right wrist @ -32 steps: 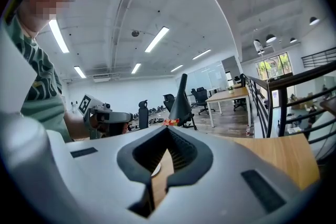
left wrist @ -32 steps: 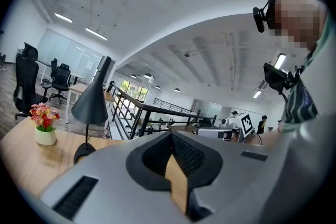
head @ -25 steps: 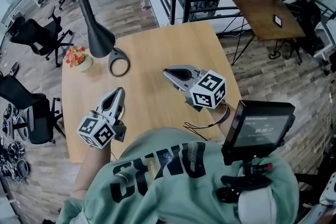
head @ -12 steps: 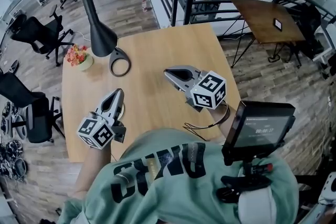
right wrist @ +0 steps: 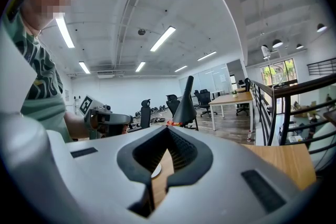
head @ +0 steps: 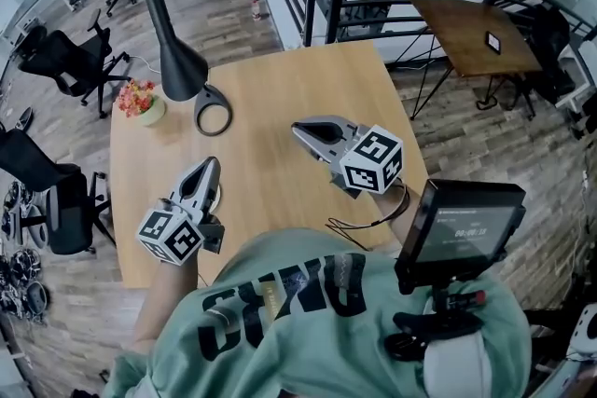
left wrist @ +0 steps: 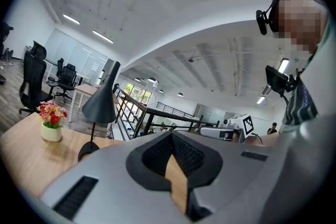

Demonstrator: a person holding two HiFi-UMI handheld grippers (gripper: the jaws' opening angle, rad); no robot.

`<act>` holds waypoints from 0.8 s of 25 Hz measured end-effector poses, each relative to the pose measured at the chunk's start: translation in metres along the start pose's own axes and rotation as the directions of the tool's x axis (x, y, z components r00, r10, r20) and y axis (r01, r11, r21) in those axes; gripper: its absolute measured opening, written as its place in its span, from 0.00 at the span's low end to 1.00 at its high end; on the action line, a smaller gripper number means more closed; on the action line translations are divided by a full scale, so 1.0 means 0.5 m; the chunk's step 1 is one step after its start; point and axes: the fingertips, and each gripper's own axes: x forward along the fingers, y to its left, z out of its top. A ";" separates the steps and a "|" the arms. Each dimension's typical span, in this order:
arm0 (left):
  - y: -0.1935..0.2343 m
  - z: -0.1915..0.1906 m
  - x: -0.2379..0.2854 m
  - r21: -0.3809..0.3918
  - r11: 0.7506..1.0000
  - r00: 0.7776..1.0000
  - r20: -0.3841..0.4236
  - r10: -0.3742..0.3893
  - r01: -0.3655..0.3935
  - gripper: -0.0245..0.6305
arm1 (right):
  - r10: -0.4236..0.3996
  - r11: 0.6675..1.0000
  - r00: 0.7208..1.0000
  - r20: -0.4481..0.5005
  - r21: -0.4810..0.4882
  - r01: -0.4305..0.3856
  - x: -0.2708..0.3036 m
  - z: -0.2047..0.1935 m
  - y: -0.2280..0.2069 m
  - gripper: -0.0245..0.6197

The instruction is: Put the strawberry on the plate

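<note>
**A:** Where does the head view sit?

**B:** High over the near edge of the surface (head: 270,98), facing steeply down. The black lamp (head: 173,47) stands far from the lens, at the far left corner.

**A:** And the left gripper view?

**B:** It rides on the left gripper (head: 213,166), low over the wood and almost level. The lamp rises left of centre, fairly near.

**A:** The right gripper view?

**B:** It rides on the right gripper (head: 299,128), also low and almost level. It faces the lamp from farther off.

**A:** What do they share?

**B:** All three show the lamp and the surface. Each gripper view also catches the other gripper beside the lamp.
</note>
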 end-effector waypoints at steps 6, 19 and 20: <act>-0.001 0.001 -0.002 -0.001 1.000 1.000 -0.001 0.002 -0.002 0.04 | 0.005 1.000 1.000 0.001 -0.003 -0.005 0.002 0.002 0.002 0.05; -0.005 0.001 -0.002 -0.004 1.000 1.000 0.001 -0.003 0.003 0.04 | 0.009 1.000 1.000 0.003 -0.003 -0.009 0.000 0.001 0.004 0.05; -0.005 0.001 -0.002 -0.004 1.000 1.000 0.001 -0.004 0.004 0.04 | 0.009 1.000 1.000 0.003 -0.004 -0.009 0.000 0.001 0.003 0.05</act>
